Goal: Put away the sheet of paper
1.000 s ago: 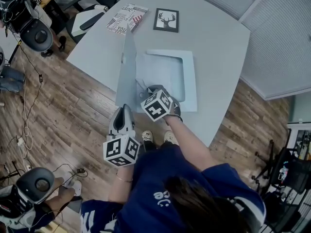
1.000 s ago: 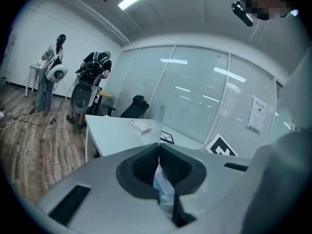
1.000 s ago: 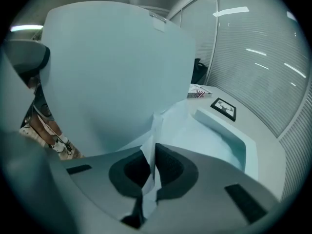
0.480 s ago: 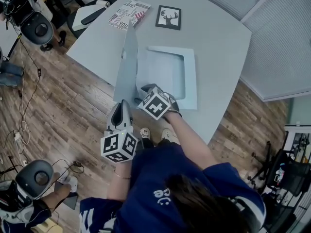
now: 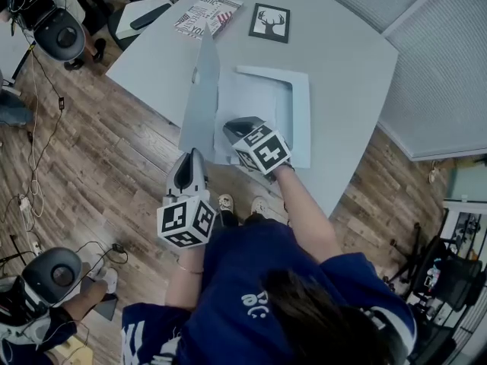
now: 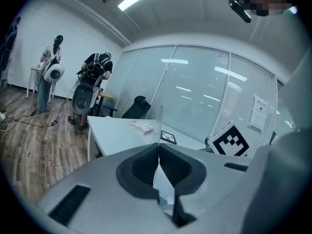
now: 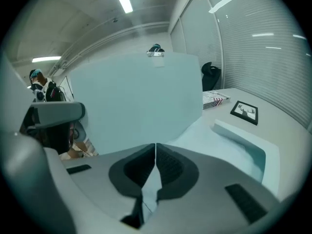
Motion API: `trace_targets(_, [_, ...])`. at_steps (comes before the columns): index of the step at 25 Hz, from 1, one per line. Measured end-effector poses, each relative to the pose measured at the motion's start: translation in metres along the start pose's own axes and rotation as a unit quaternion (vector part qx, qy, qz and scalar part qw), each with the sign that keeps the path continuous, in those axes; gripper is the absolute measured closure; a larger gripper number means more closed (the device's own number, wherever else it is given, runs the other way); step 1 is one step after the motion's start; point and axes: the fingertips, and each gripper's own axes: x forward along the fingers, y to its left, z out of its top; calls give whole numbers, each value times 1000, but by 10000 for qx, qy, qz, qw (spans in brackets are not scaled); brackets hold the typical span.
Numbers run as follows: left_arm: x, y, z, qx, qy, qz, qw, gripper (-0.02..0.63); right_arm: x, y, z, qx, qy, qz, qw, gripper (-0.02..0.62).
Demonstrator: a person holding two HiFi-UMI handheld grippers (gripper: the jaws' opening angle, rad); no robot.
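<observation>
Closing empty, right claw [image 5: 231,126] hangs above paper [image 5: 255,101] in box [image 5: 303,120].

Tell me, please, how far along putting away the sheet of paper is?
Done: the left gripper holds the folder cover upright. In hand: the right gripper, jaws just closing, is at the sheet of paper in the folder; any pinch is unclear. Left: settle the sheet, close the cover.

Left claw [image 5: 192,157] grips the folder cover [image 5: 202,97]; right claw [image 5: 233,126], empty, has just been closing.
</observation>
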Motion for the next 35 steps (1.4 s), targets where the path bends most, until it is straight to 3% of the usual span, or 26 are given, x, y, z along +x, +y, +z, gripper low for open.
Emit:
trace_targets(1, [1,-2,0,30,-1,-44,10000,598,-4,-5,2,139,-83,-8,9999,586])
trace_targets(6, [3,-22,-1,262,24,-502,9984,597,-41,-34,7,742,-647,-149,9950,586])
trace_targets(13, [6,-54,-9,897,160,-1014,9907,597,-109,-74,-3,1628,-1575,-489,9728,586])
trace_targets(24, [10,-98,-30,1710,464,-1482,9730,594,-165,-69,-28,1716,-2046,-814,9602,586])
trace_targets(28, [12,-114,-44,1625,626,-1827,9676,593,-175,-66,-45,1771,-2067,-862,9584,586])
trace_targets(35, [19,-142,-71,2180,882,-2058,9499,587,-203,-72,-78,1979,-2153,-1161,9492,586])
